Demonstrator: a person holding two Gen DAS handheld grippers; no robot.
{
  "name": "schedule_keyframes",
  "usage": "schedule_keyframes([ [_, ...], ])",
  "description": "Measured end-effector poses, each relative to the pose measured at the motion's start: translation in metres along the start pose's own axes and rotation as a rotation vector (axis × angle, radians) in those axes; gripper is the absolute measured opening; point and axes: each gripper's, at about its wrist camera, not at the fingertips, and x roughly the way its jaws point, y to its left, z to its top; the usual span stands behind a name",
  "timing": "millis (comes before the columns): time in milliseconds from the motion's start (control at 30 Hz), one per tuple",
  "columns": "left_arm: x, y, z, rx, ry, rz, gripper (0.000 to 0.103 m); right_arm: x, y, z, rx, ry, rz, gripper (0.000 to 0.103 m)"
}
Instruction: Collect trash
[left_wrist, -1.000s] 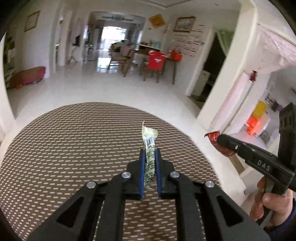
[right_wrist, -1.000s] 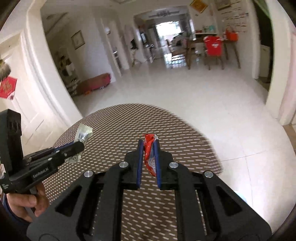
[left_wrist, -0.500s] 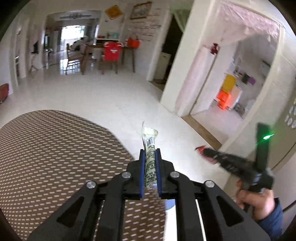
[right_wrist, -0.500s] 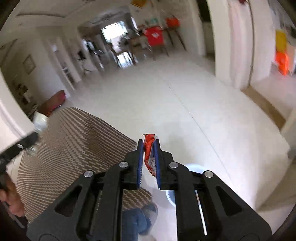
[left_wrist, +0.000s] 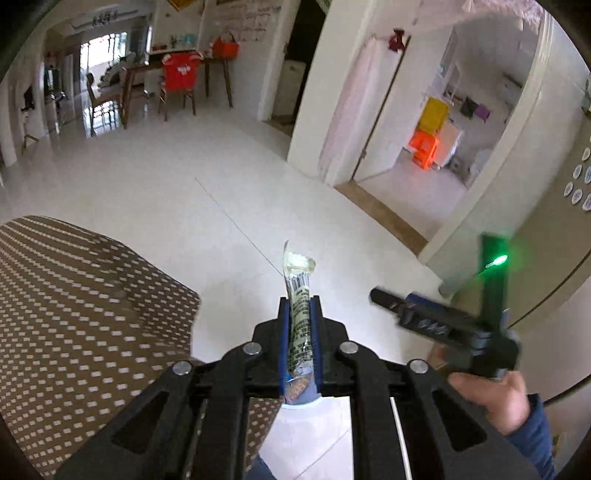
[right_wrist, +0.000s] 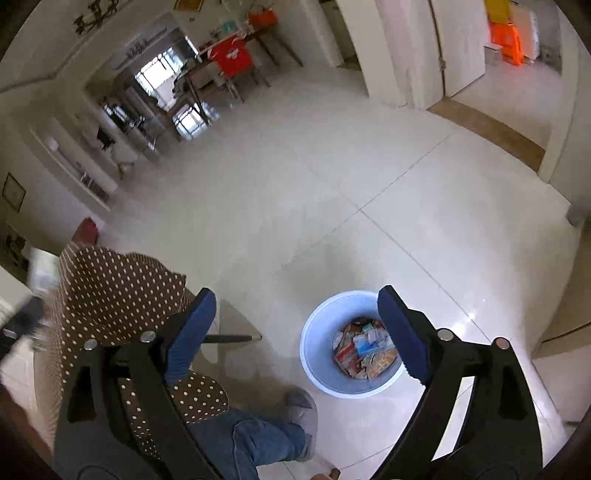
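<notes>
Your right gripper (right_wrist: 297, 325) hangs above the blue bin (right_wrist: 317, 354), jaws opening wide with nothing between them, while your left gripper (left_wrist: 300, 306) pinches a green wrapper (left_wrist: 298, 295) beside the bin; carry it over and release.

Black tool (right_wrist: 295, 321) frames, blue pads (right_wrist: 402, 332), silver screws, navy sleeve (left_wrist: 532, 439).

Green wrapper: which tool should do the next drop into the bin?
Left. The left tool is shut on the green wrapper; the right tool is opening, empty, above the blue bin.
</notes>
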Motion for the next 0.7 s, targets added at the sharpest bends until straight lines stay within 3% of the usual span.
schedule_keyframes([
  [200,0.043,-0.001,-0.006,0.017,0.088,-0.038,0.010,-0.047,-0.004,0.013,0.016,-0.101,0.007,0.094],
  [433,0.097,-0.014,0.001,0.052,0.174,-0.065,0.013,-0.061,0.007,0.039,0.026,-0.158,0.036,0.094],
  [467,0.103,-0.017,0.004,0.053,0.192,-0.083,0.022,-0.062,0.008,0.040,0.028,-0.162,0.036,0.094],
  [500,0.108,-0.018,0.007,0.053,0.206,-0.095,0.050,-0.062,0.011,0.040,0.028,-0.166,0.037,0.094],
  [567,0.112,-0.018,0.011,0.056,0.200,-0.085,0.089,-0.064,0.013,0.040,0.026,-0.169,0.042,0.094],
  [700,0.102,-0.012,0.015,0.042,0.167,-0.036,0.092,-0.065,0.013,0.036,0.026,-0.173,0.040,0.094],
])
